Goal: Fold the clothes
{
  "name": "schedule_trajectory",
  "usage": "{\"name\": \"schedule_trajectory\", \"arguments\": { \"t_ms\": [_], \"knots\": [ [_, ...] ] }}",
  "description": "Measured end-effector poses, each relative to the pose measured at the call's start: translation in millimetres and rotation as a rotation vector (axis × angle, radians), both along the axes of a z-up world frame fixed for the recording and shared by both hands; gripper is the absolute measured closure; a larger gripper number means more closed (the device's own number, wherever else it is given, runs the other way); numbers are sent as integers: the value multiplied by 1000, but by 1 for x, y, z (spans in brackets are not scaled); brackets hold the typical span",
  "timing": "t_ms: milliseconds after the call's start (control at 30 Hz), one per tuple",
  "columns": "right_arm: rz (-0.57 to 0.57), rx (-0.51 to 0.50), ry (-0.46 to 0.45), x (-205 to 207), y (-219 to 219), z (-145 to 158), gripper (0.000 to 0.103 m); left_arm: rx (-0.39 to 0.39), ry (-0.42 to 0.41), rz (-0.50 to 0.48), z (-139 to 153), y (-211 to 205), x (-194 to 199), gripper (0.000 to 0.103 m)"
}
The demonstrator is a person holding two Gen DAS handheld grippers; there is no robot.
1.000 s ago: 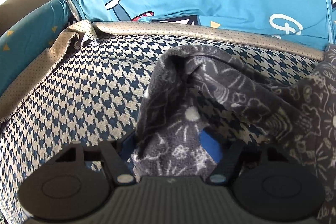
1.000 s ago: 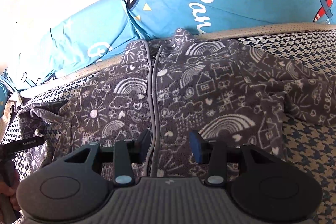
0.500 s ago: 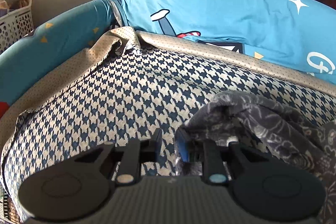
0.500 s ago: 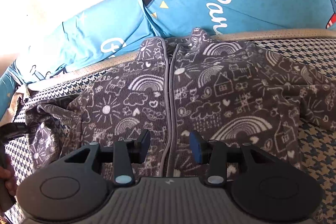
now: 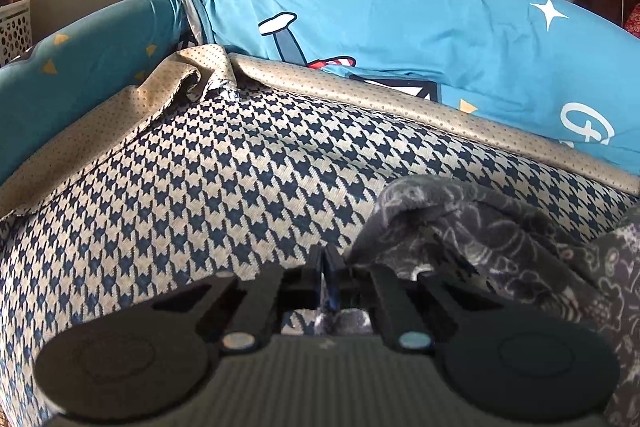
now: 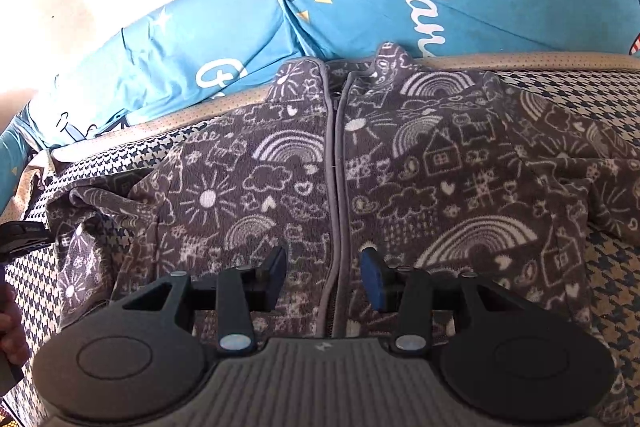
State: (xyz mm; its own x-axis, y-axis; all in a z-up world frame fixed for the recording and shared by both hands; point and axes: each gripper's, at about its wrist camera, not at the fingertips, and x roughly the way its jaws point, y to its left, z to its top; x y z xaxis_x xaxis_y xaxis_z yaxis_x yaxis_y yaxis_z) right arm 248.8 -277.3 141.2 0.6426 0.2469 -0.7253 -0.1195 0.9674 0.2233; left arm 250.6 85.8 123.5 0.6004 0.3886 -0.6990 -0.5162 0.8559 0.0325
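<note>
A grey fleece jacket [image 6: 420, 187] printed with white rainbows and houses lies front up on a houndstooth cover, its zipper [image 6: 334, 167] closed. My right gripper [image 6: 324, 275] hovers open over the lower front, one finger on each side of the zipper, with nothing pinched. My left gripper [image 5: 325, 267] is shut on the edge of the jacket's left sleeve [image 5: 460, 227], and a scrap of grey fleece shows under the closed fingers. The right wrist view shows that gripper [image 6: 24, 235] at the far left, at the sleeve's cuff [image 6: 80, 227].
The houndstooth cover [image 5: 200, 207] has a beige dotted border [image 5: 360, 95], rumpled at the back left corner. Blue printed pillows [image 5: 400, 27] line the far side. A white lattice basket [image 5: 14, 27] stands at the far left. A hand [image 6: 10, 339] shows at the left edge.
My left gripper's jaws closed on the sleeve edge and the gripper moved left, so the sleeve now sits at the view's right. My right gripper stayed open over the zipper.
</note>
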Motion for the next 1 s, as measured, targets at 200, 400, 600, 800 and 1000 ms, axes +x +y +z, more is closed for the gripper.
{"name": "schedule_trajectory", "arguments": {
  "t_ms": [200,400,600,800,1000],
  "knots": [
    [6,-1,-2,1,3,0,62,119,-32,108,13,3,-1,99],
    [6,4,0,1,4,-1,62,55,-45,162,24,24,-3,99],
    [45,33,-10,0,11,-1,62,-82,-18,81,17,24,-3,94],
    [150,69,-38,-6,34,1,62,-110,-12,-49,20,16,-10,65],
    [212,58,-39,-11,53,0,61,-105,0,-156,17,14,-13,55]
  ]
}}
